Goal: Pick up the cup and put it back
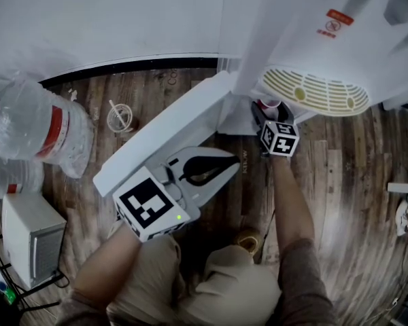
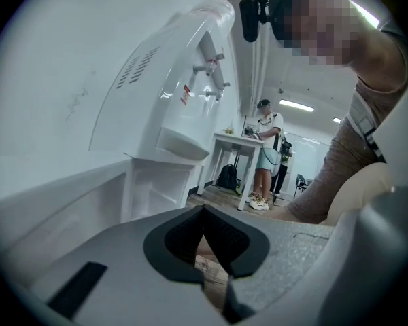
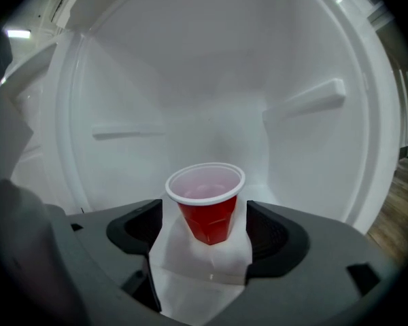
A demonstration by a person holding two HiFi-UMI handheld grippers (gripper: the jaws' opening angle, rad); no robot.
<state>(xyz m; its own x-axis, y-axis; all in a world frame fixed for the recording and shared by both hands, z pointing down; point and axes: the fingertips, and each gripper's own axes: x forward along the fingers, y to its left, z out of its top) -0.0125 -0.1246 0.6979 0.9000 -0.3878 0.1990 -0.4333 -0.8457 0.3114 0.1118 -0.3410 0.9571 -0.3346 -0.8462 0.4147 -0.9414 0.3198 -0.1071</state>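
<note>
Right gripper (image 3: 205, 231) fingers gape round cup (image 3: 207, 209), apparently untouched; left gripper (image 2: 204, 231) closed; label (image 1: 337, 20) illegible.

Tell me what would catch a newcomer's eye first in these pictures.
The red cup stands upright in a white compartment, between the open jaws of the right gripper, which do not touch it. In the head view, a white water dispenser fills the upper right, and a large clear water bottle sits at the left edge.
</note>
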